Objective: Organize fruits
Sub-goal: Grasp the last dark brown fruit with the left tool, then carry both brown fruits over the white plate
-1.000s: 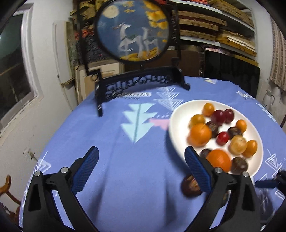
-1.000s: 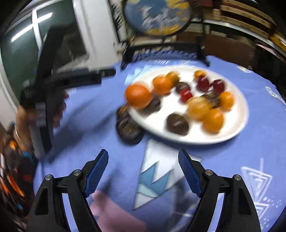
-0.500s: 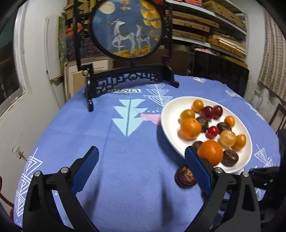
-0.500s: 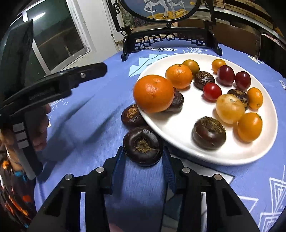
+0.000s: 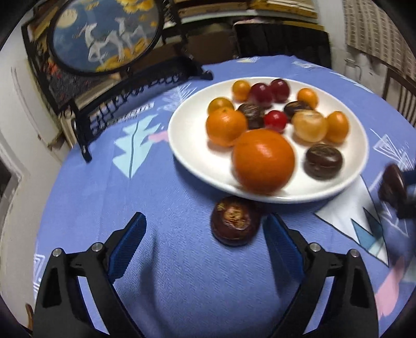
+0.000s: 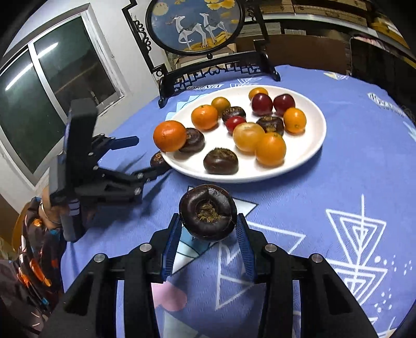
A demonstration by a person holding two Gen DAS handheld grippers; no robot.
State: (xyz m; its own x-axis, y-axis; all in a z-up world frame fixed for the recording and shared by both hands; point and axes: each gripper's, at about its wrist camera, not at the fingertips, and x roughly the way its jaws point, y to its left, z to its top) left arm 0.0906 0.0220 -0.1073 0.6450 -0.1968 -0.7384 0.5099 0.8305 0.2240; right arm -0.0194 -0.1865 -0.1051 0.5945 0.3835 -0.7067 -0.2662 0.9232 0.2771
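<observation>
Home/storage rm: tablecloth (image 6: 351, 166), fruit plate (image 6: 312, 145), deer screen (image 6: 195, 26), stacked shelves (image 5: 247, 10) w/ boxes.

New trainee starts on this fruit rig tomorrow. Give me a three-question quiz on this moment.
1. True or false: the right gripper holds a dark fruit.
2. Where does the other loose dark fruit lie? A) on the plate B) on the cloth, between the left gripper's open fingers C) in a bowl
3. Fill in: the biggest fruit on the plate is an ____.

Key: 1 true; 2 B; 3 orange.
</observation>
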